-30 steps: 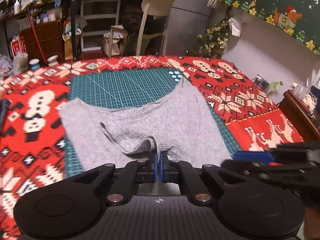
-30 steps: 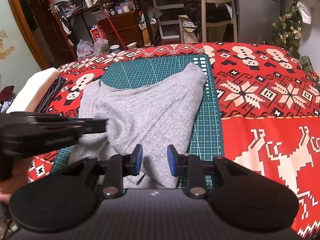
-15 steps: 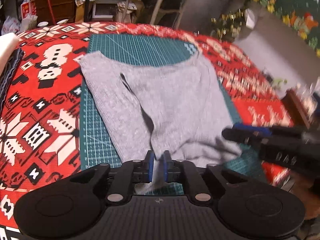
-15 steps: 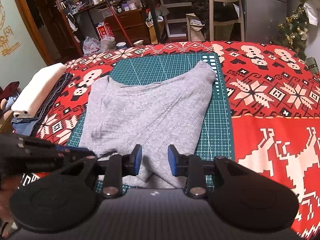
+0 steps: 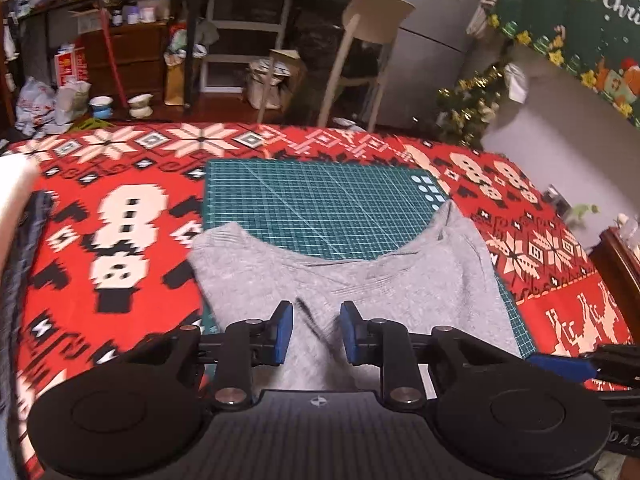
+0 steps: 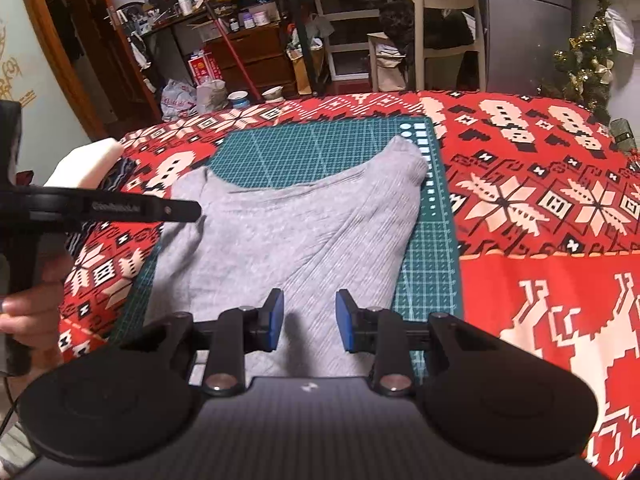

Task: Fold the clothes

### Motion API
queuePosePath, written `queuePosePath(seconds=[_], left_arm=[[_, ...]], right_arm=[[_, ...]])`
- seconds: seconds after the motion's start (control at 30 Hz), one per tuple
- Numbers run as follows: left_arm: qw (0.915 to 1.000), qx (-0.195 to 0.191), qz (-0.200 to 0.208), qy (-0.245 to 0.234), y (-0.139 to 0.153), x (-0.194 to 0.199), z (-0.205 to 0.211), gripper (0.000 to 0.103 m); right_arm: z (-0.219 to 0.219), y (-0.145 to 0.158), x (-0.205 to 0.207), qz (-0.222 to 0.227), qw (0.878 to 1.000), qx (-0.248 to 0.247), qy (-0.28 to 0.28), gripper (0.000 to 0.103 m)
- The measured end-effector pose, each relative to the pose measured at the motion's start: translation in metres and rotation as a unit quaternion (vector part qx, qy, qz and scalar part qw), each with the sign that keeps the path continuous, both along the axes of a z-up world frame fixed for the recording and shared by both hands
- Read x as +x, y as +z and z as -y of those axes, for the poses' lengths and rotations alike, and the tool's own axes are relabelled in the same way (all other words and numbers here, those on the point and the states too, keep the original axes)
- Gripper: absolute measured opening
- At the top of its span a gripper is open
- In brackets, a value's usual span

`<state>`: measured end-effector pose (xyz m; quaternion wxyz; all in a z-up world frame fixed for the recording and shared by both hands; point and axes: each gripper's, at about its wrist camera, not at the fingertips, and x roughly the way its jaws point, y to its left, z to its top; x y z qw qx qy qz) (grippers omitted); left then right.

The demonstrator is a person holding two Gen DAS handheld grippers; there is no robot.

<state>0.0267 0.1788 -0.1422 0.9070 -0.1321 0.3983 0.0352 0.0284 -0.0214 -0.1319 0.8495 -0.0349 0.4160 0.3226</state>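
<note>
Both your grippers, left [image 5: 316, 334] and right [image 6: 309, 322], hover with jaws apart and empty at lower centre, over the grey garment [image 6: 296, 232] on the mat [image 6: 320, 144], likely poised for its near edge.

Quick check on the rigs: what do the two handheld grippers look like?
Both the left gripper and the right gripper are matte black, with blue pads on the fingers, round disc housings either side and silver pivot screws. Seen side-on, the left one carries small white lettering, too blurred to read.
</note>
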Motion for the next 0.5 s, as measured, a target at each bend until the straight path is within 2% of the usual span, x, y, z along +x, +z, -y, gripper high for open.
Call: queuePosePath(seconds=[0.03,0.13,0.23,0.37,0.43,0.5], left_arm=[[1.0,-0.001,-0.007,-0.001,-0.003,0.004,0.0,0.023],[0.9998,0.002,-0.019,-0.003,-0.01,0.008,0.003,0.004],[0.9987,0.049,0.009,-0.004,0.001,-0.002,0.016,0.003],[0.9916,0.119,0.051,-0.005,0.024,-0.018,0.032,0.003],[0.9906,0.126,0.053,-0.002,0.027,-0.02,0.032,0.003],[0.9919,0.123,0.034,0.004,0.018,-0.014,0.026,0.003]], right_arm=[[0.001,0.0,0.002,0.0,1.0,0.0,-0.002,0.031],[0.0,-0.002,0.006,-0.002,1.0,-0.002,-0.003,0.031],[0.0,-0.003,0.009,-0.004,1.0,-0.004,-0.004,0.031],[-0.003,-0.005,0.01,-0.006,1.0,-0.004,-0.004,0.031],[-0.005,-0.006,0.01,-0.008,1.0,-0.004,-0.002,0.031],[-0.008,-0.008,0.01,-0.01,1.0,-0.003,-0.001,0.031]])
